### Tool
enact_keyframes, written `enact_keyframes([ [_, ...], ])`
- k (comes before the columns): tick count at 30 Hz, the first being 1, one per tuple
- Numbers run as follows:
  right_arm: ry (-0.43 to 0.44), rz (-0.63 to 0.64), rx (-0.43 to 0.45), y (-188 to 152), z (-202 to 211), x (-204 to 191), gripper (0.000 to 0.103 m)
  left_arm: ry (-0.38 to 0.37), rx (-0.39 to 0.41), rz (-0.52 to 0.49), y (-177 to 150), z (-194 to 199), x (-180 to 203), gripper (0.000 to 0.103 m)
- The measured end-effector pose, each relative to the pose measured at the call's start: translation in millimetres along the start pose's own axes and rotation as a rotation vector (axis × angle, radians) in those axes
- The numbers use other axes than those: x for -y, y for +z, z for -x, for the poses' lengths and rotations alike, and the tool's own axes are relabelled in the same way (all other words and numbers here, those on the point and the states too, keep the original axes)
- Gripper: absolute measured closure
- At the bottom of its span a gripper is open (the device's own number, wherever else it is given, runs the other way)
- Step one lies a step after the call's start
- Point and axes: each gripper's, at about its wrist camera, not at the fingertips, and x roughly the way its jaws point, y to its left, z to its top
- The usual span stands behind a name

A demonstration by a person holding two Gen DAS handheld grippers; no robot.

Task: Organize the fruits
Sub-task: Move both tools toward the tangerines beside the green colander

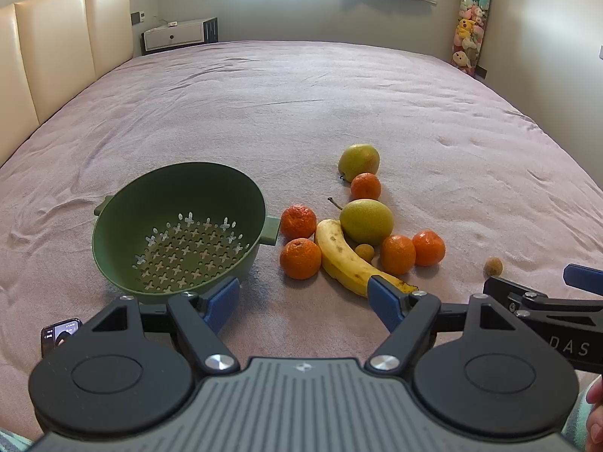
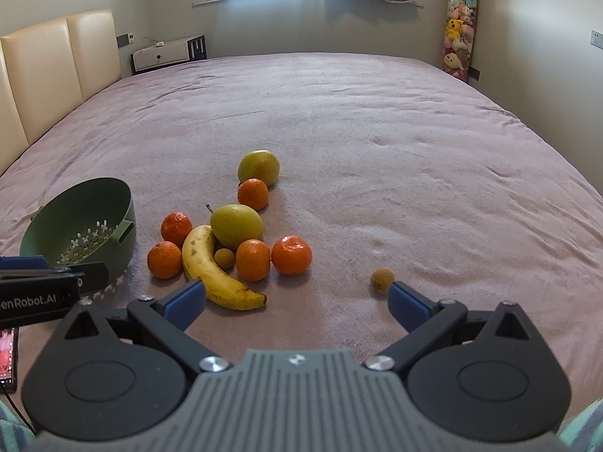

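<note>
A green colander [image 1: 177, 229] [image 2: 81, 226] lies empty and tilted on the bed. Right of it sits a fruit cluster: a banana [image 1: 348, 258] [image 2: 213, 267], two pears [image 1: 365, 220] [image 1: 358, 160], several tangerines [image 1: 300, 258] [image 2: 291, 255] and a small brown fruit [image 1: 365, 251]. Another small brown fruit [image 1: 493, 266] [image 2: 382, 280] lies apart to the right. My left gripper [image 1: 305, 301] is open and empty, in front of colander and banana. My right gripper [image 2: 297, 297] is open and empty, its right fingertip [image 2: 405, 295] beside the lone brown fruit.
The pink bedspread [image 1: 301, 105] stretches far behind the fruit. A cream headboard [image 1: 56, 45] runs along the left. A phone [image 1: 60, 335] lies at the near left edge. A white nightstand [image 1: 177, 34] and a column of plush toys [image 1: 471, 26] stand by the far wall.
</note>
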Motion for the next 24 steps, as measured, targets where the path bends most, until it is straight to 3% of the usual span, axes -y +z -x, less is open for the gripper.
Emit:
enact_keyframes([
  [13, 0.005, -0.006, -0.01, -0.9, -4.4, 1.7, 0.004, -0.002, -0.008, 0.014, 1.7, -1.7, -2.4, 0.012],
  [20, 0.037, 0.01, 0.052, -4.8, -7.9, 2.2, 0.004, 0.011, -0.004, -0.013, 1.5, -4.8, -0.9, 0.024],
  [24, 0.057, 0.029, 0.045, -3.2, -16.6, -1.0, 0.016, -0.035, -0.02, -0.002, -1.6, -12.8, -0.8, 0.037],
])
